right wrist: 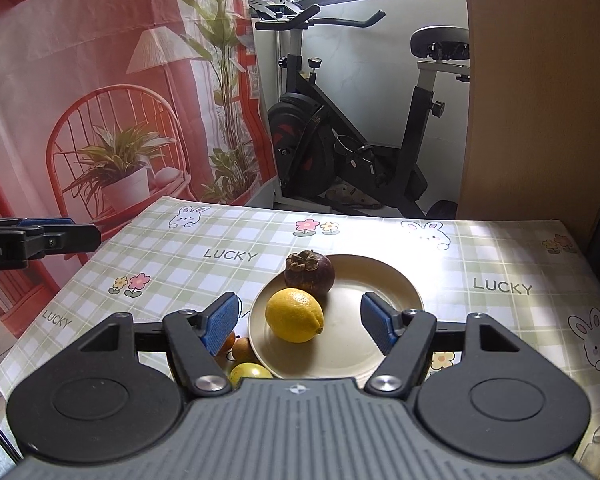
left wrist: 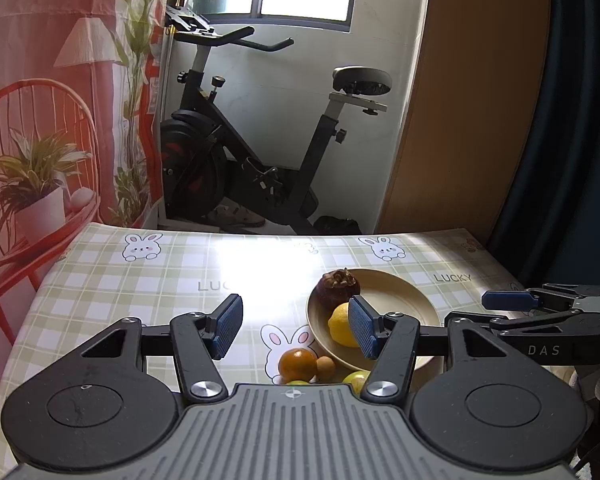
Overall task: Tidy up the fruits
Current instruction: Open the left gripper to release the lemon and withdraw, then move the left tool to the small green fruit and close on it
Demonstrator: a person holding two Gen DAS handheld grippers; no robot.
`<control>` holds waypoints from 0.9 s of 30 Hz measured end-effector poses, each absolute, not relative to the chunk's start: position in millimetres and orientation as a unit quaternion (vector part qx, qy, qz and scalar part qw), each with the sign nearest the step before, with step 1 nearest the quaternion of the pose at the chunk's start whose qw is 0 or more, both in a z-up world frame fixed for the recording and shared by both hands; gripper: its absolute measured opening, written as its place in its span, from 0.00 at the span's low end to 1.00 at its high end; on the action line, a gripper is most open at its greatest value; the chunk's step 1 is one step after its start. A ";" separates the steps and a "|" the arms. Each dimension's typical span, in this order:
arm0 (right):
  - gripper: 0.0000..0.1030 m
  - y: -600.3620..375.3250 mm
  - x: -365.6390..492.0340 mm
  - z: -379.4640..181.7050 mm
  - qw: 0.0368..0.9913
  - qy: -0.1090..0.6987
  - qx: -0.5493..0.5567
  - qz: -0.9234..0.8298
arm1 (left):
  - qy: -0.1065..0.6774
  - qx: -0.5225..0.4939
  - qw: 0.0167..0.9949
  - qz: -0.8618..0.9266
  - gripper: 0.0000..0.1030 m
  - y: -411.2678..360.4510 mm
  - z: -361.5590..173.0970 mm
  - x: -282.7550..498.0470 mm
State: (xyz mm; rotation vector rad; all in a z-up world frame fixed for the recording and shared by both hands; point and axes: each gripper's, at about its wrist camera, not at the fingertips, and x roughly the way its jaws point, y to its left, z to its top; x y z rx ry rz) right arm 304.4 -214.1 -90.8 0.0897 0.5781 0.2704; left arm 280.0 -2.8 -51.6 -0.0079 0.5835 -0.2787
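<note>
A beige plate (right wrist: 384, 300) on the checked tablecloth holds a yellow lemon (right wrist: 294, 315) and a dark mangosteen (right wrist: 309, 273). Both also show in the left wrist view: plate (left wrist: 396, 296), lemon (left wrist: 340, 326), mangosteen (left wrist: 337, 289). Beside the plate's near left rim lie an orange (left wrist: 297, 363), a small brown fruit (left wrist: 325, 367) and green-yellow fruits (right wrist: 250, 372), partly hidden by the gripper bodies. My left gripper (left wrist: 296, 326) is open and empty above the orange. My right gripper (right wrist: 300, 326) is open and empty, its jaws either side of the lemon, above the plate.
The table (right wrist: 500, 264) has its far edge facing an exercise bike (right wrist: 340, 132) and a red printed curtain (right wrist: 80, 100) at the left. A wooden panel (right wrist: 520, 100) stands at the right. The right gripper's arm shows at the right of the left wrist view (left wrist: 540, 312).
</note>
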 end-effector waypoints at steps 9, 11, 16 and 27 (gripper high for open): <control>0.65 -206.6 292.0 -111.0 0.941 0.305 0.030 0.144 | 0.320 -0.030 0.938 -0.127 0.59 5.1 -81.5 279.2; 0.62 -204.0 289.2 -117.1 0.939 0.310 0.022 0.148 | 0.323 -0.028 0.938 -0.125 0.59 7.7 -86.3 277.4; 0.57 -197.9 288.0 -129.6 0.931 0.325 0.025 0.165 | 0.328 -0.033 0.938 -0.108 0.59 18.8 -89.4 278.0; 0.53 -194.9 306.0 -114.9 0.937 0.302 0.011 0.175 | 0.256 -0.034 0.963 -0.075 0.58 39.1 -51.2 292.0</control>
